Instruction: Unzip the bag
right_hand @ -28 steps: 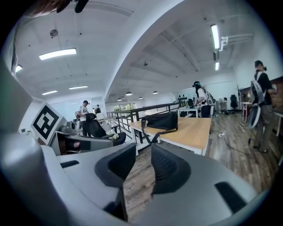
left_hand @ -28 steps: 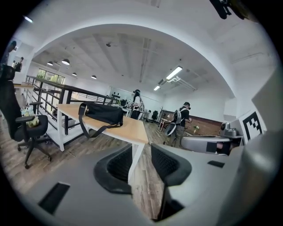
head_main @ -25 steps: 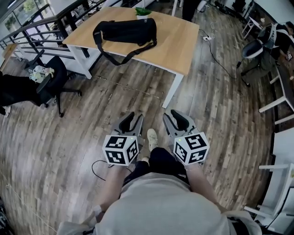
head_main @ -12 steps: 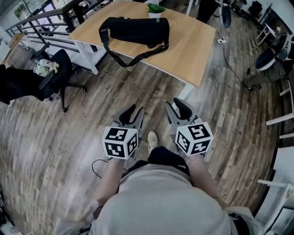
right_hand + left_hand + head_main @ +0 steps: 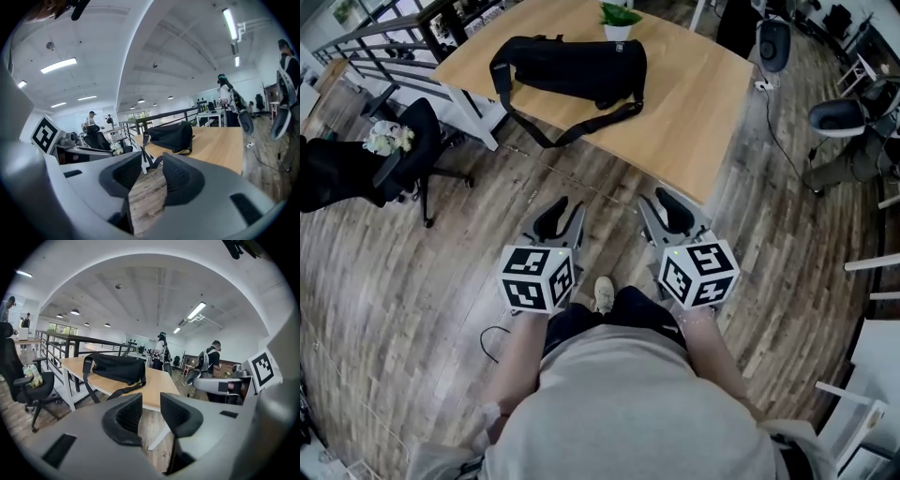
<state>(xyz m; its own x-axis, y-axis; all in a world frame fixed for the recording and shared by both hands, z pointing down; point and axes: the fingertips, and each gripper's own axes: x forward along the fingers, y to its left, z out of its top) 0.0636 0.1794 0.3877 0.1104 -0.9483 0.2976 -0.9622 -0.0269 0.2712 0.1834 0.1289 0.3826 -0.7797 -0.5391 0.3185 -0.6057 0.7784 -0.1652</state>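
A black duffel bag (image 5: 572, 66) lies on a light wooden table (image 5: 694, 94), and its shoulder strap (image 5: 546, 139) hangs over the near edge. Both grippers are held low in front of the person's body, well short of the table. My left gripper (image 5: 562, 216) is open with nothing between its jaws. My right gripper (image 5: 658, 202) is open too, and empty. The left gripper view shows the bag (image 5: 117, 369) far beyond the left gripper (image 5: 151, 401). In the right gripper view the bag (image 5: 172, 133) lies far past the right gripper (image 5: 151, 160).
A small potted plant (image 5: 619, 19) stands on the table behind the bag. A black office chair (image 5: 403, 159) with clutter sits at the left by a railing (image 5: 394, 42). More chairs (image 5: 839, 117) stand at the right. A cable (image 5: 492, 342) lies on the wooden floor. People (image 5: 213, 362) stand in the background.
The table and bag have come nearer and shifted right in the head view as the person walks toward them. Both grippers stay side by side in front of the body.
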